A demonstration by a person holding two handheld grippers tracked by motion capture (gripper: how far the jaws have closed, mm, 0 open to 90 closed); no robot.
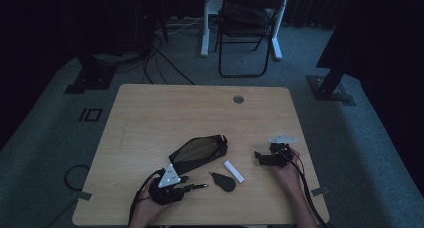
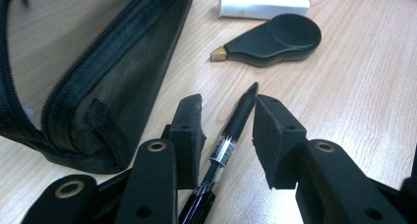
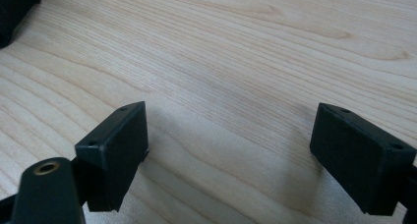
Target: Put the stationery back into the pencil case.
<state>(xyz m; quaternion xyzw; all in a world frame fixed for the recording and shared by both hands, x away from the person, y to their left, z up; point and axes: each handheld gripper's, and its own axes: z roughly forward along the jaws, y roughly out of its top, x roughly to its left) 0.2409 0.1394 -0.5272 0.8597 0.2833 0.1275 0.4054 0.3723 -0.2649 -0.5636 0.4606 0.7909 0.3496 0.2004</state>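
Black pen lies flat on the wooden surface, near the front edge on the person's left. In the left gripper view it runs between the two jaws of the left tool, tip pointing away past the pads. Pads stand on either side of the barrel, a narrow gap on each side; not pressing on it as far as the view shows. Clear band with silver ring sits midway along the barrel.

Just left of the pen: black mesh zip pouch, open, lying on its side, its corner close to the left jaw. Beyond the pen tip: black teardrop-shaped correction-tape dispenser with a small brass-coloured nose, and behind it a white rectangular eraser, the two just beside one another.

High view: left tool low at the front left, hand behind it. Right tool rests well apart at the right side, held by the right hand. Its jaws are spread wide over bare wood in the right gripper view, nothing between them.
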